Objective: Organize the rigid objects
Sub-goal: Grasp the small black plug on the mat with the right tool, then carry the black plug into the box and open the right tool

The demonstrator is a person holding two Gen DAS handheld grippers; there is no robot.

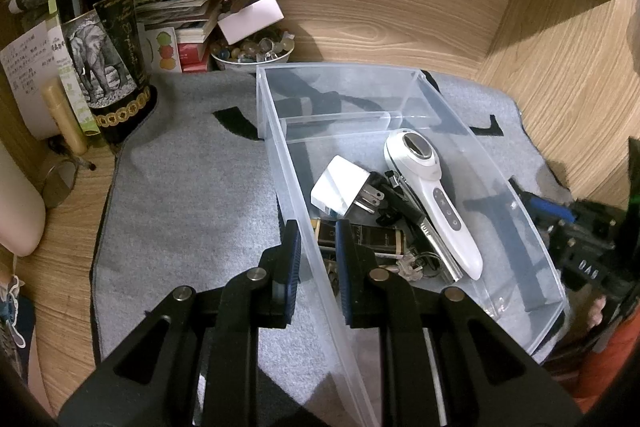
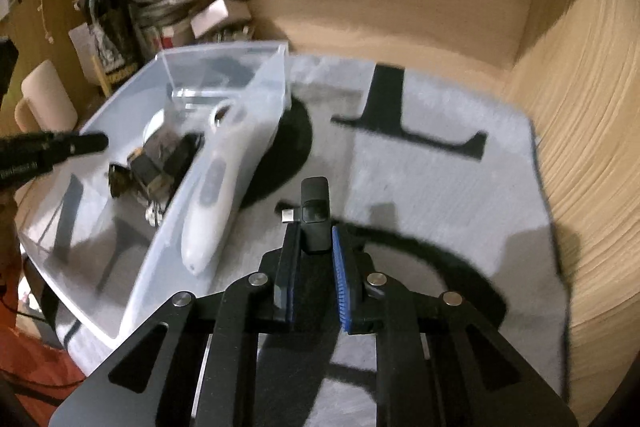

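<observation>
Tools are both closed on something now. My left tool [image 1: 316, 227] pinches the near-left wall of the clear plastic bin [image 1: 416, 75], one pad outside and one inside. My right tool [image 2: 316, 235] grips a small black device [image 2: 314, 211] with a metal plug on its left side; it stands upright between the pads, over the grey mat [image 2: 432, 187], just right of the bin.

I see the bin on the grey mat on the wooden bench [image 1: 72, 267]. Inside it lie a white handheld device [image 1: 436, 195], a white charger plug [image 1: 340, 187], a dark flat box [image 1: 372, 239] and a bunch of keys [image 1: 416, 263], all close together. At the far left of the bench stand a dark bottle [image 1: 100, 39] with an elephant label, a stack of papers [image 1: 172, 7] and a bowl of beads [image 1: 256, 51].
</observation>
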